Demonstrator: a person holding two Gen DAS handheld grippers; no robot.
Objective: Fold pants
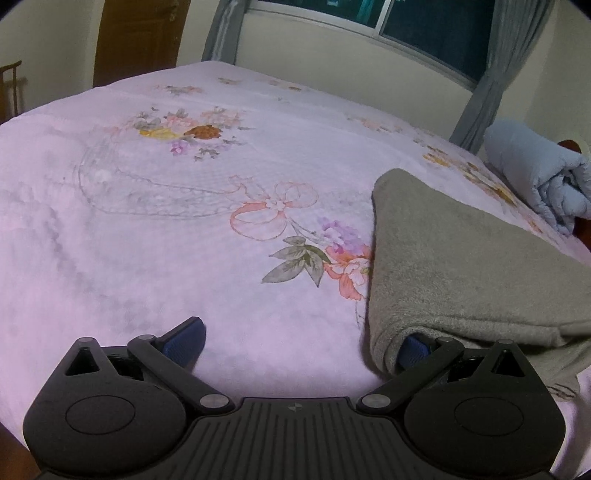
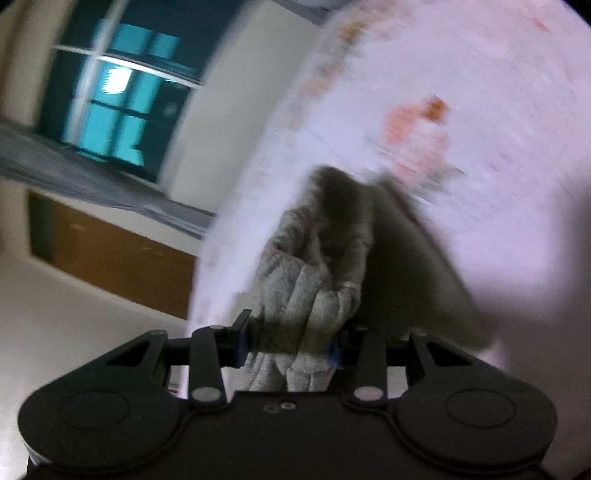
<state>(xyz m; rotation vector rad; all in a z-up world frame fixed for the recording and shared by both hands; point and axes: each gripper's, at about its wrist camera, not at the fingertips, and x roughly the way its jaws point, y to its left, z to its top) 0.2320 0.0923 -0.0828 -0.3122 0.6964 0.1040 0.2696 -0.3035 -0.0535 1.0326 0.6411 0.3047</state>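
On bed point(image 1: 147, 258): grey fleece pants point(image 1: 461, 266), folded.

a bed point(image 1: 147, 258) is covered by a pale pink spread printed with a flower basket point(image 1: 177, 136) and a ribbon bow point(image 1: 275, 210). a rolled light blue quilt point(image 1: 539, 177) is seen at its far right edge. behind it, a dark window point(image 1: 424, 26) is framed by grey curtains point(image 1: 487, 85), and a brown wooden door point(image 1: 140, 37) is set in the cream wall.
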